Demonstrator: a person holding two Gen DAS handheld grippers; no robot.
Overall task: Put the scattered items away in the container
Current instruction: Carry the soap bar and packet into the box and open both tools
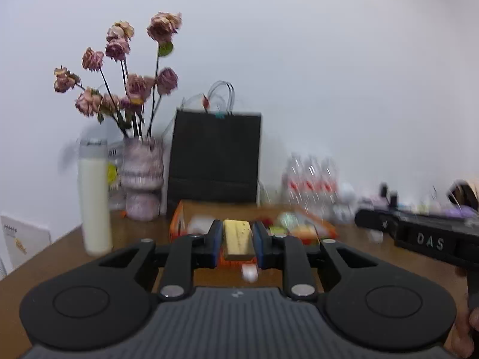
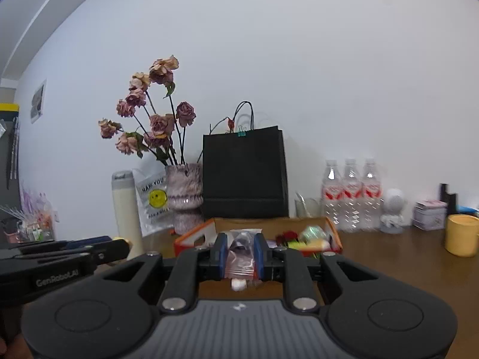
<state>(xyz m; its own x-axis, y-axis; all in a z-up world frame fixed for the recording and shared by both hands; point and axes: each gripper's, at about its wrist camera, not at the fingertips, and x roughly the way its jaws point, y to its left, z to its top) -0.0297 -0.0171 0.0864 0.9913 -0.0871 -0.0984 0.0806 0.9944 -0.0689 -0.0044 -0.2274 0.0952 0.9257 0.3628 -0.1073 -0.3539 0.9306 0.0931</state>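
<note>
A: Where is the box [image 2: 332,233] from both grippers?

B: Straight ahead on the table [image 2: 404,257]. The left gripper [image 1: 238,240] clamps a yellow block [image 1: 237,239], lengthwise forward. The right gripper [image 2: 241,257] pinches a clear packet [image 2: 241,261]. Which is nearer, I cannot tell.

A plain white wall [image 2: 299,59] is seen behind a brown wooden worktop [image 2: 389,266], and the scene is evenly lit. Against the wall a pink vase [image 2: 184,193] with dried roses [image 2: 152,113] is set, with a black paper bag [image 2: 244,173] just beside it. A tall cream bottle [image 2: 125,209] is placed to the left of the vase. Three clear water bottles [image 2: 350,194] are lined up to the right of the bag, and a yellow cup [image 2: 461,234] is found further right. A small picture [image 2: 38,100] is hung on the left wall.
</note>
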